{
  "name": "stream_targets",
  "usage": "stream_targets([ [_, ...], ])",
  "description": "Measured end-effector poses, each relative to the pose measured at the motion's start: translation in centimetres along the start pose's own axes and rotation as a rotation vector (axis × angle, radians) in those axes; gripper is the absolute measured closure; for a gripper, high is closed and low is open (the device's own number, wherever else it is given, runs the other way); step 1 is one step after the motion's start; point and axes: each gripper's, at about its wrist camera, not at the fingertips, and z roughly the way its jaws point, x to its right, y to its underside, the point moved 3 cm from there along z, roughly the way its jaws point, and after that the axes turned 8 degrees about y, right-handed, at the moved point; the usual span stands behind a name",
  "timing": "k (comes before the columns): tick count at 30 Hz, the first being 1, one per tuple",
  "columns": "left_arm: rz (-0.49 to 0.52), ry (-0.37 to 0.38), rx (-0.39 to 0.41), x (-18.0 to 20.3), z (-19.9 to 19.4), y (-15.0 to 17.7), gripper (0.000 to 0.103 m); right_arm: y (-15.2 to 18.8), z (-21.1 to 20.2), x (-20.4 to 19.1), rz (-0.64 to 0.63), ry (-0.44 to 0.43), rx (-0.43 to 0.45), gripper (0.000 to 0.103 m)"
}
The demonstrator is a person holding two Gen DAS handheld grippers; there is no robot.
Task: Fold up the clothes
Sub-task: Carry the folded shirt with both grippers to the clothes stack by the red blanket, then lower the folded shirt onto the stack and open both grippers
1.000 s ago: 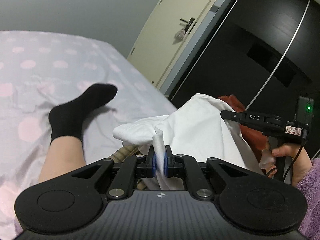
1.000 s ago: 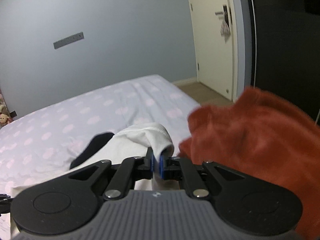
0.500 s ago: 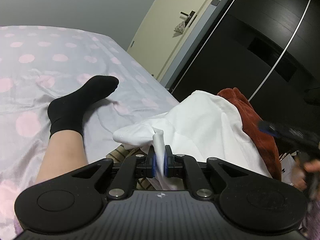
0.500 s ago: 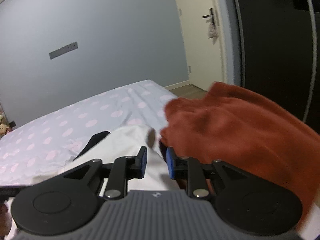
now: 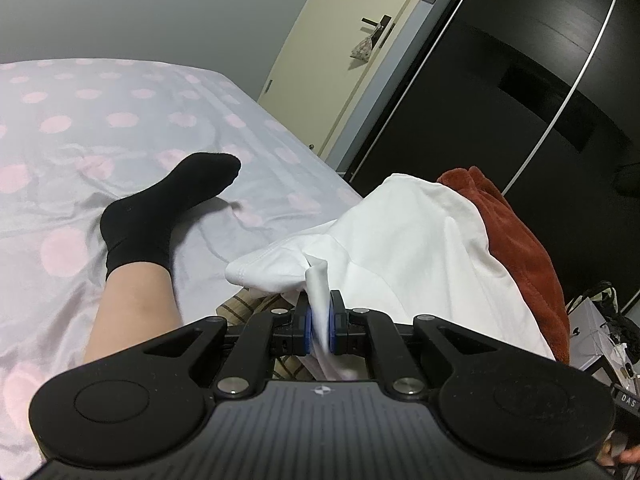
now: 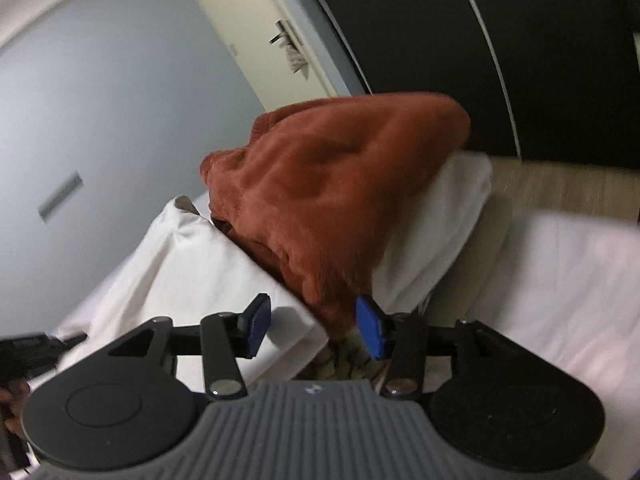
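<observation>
The left gripper (image 5: pixel 319 326) pinches a fold of the white shirt (image 5: pixel 408 248), which lies draped over the person's lap on the bed (image 5: pixel 72 128). The right gripper (image 6: pixel 312 326) is opening (nothing pressed between its 2 blue pads (image 6: pixel 370 330)); a rust-red fleece (image 6: pixel 340 188) lies on the shirt just ahead of it.

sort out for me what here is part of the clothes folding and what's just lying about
Part of the job:
- white garment, pinched in the left tool
- rust-red fleece garment, lying over the white one
- right tool, jaws opening, nothing pinched

Just lying about:
- black sock worn on a foot
- polka-dot bedsheet
- pouch hanging on the door handle
</observation>
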Motion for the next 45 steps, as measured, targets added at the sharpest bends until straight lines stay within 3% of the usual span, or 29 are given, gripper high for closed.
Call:
stream_targets([
  [1,0.001,-0.003,-0.001,0.1,0.0,0.0,0.097,0.4,0.1,0.3,0.039,-0.026,-0.003,0.054],
  [4,0.000,-0.006,-0.005,0.1,0.1,0.0,0.097,0.4,0.5,-0.4,0.071,-0.043,0.001,0.092],
  [9,-0.022,0.012,0.001,0.4,0.0,-0.2,0.097,-2.7,-0.8,-2.2,-0.028,0.034,0.093,0.095],
  [11,-0.011,0.004,0.007,0.8,0.1,-0.1,0.097,-3.3,0.6,-1.8,-0.057,0.081,0.073,0.095],
  [16,-0.009,-0.010,-0.017,0.1,0.8,0.4,0.097,-2.0,4.5,0.8,0.015,0.138,0.001,0.097],
  [17,-0.007,-0.018,-0.019,-0.1,0.8,0.5,0.097,-1.9,4.5,0.9,0.029,0.142,0.002,0.102],
  [20,-0.001,-0.026,-0.026,-0.4,0.5,0.5,0.097,-1.8,4.2,1.8,0.003,0.303,-0.003,0.103],
  [23,-0.003,0.001,-0.022,-0.5,0.0,0.3,0.095,-1.6,2.2,2.9,0.064,0.229,-0.003,0.098],
  [26,0.012,-0.017,-0.007,0.1,-0.7,0.1,0.092,-1.1,0.2,1.3,-0.038,0.239,0.015,0.098],
  [30,0.078,-0.062,0.031,1.8,-2.8,0.6,0.092,0.5,-2.2,-2.7,-0.157,0.178,0.028,0.096],
  [34,0.167,-0.030,0.059,4.5,-5.5,1.8,0.092,2.8,-3.8,-8.3,-0.294,0.100,0.035,0.094],
  [42,0.311,0.083,-0.013,10.5,-5.9,6.6,0.092,9.0,-4.8,-16.5,-0.453,-0.034,-0.017,0.093],
  [45,0.307,0.084,-0.087,11.1,-4.5,8.0,0.092,11.3,-4.3,-17.2,-0.478,-0.010,-0.062,0.090],
])
